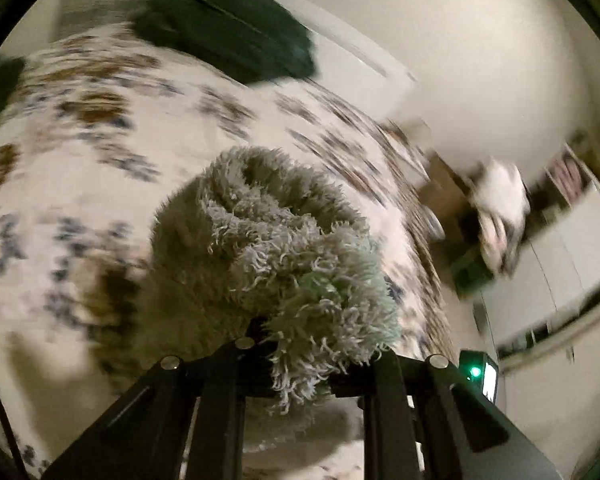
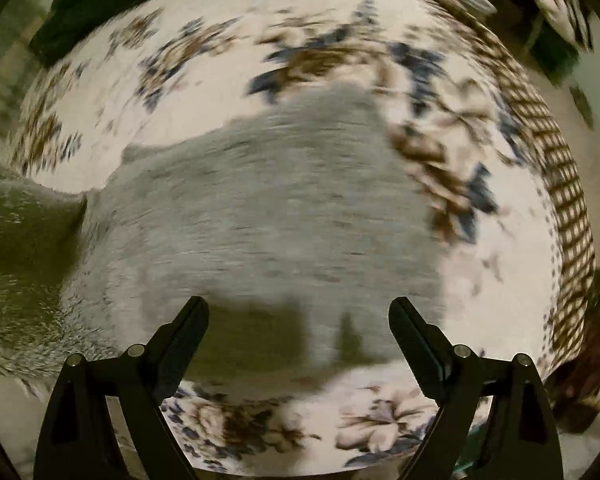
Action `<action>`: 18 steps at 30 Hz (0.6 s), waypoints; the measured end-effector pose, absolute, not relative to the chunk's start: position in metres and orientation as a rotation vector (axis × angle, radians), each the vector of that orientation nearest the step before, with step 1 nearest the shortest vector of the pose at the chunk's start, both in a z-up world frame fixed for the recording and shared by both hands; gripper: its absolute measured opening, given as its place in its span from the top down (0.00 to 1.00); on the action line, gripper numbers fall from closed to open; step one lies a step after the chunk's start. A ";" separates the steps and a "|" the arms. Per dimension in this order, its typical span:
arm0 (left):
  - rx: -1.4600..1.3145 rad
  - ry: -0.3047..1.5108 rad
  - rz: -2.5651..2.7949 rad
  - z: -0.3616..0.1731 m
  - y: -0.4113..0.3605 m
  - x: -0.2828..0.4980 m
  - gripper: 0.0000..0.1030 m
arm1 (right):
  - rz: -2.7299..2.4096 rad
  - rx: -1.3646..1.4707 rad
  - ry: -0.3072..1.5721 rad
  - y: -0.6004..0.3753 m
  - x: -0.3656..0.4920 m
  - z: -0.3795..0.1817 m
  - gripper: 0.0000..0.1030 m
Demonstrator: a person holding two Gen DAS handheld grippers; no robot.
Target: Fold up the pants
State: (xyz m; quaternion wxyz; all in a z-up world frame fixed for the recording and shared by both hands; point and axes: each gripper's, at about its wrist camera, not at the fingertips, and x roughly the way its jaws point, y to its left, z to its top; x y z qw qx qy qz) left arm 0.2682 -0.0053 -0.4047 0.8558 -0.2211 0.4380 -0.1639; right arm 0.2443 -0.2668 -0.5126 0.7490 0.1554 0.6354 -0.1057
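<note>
Here my left claw (image 1: 300, 344) grips a bunch of the pants (image 2: 259, 200) above the bed (image 2: 500, 280); my right claw (image 2: 299, 312) gapes wide over them.

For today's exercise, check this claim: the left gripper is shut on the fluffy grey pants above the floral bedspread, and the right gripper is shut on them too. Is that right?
Not quite. The right gripper is open: in the right wrist view its fingers stand wide apart above the fluffy grey pants, holding nothing. The rest holds: the left gripper is shut on them over the floral bedspread.
</note>
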 end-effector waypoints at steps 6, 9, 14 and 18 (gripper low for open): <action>-0.247 1.079 -0.509 -0.443 -0.142 0.278 0.87 | -0.353 0.437 1.386 -0.368 0.197 -0.525 0.09; -0.123 1.178 -0.500 -0.481 -0.190 0.282 0.86 | -0.386 0.549 1.387 -0.414 0.174 -0.539 0.09; -0.094 1.303 -0.499 -0.520 -0.213 0.283 0.47 | -0.337 0.673 1.357 -0.449 0.164 -0.547 0.09; -0.116 1.296 -0.512 -0.498 -0.200 0.271 0.04 | -0.198 0.800 1.317 -0.457 0.176 -0.540 0.09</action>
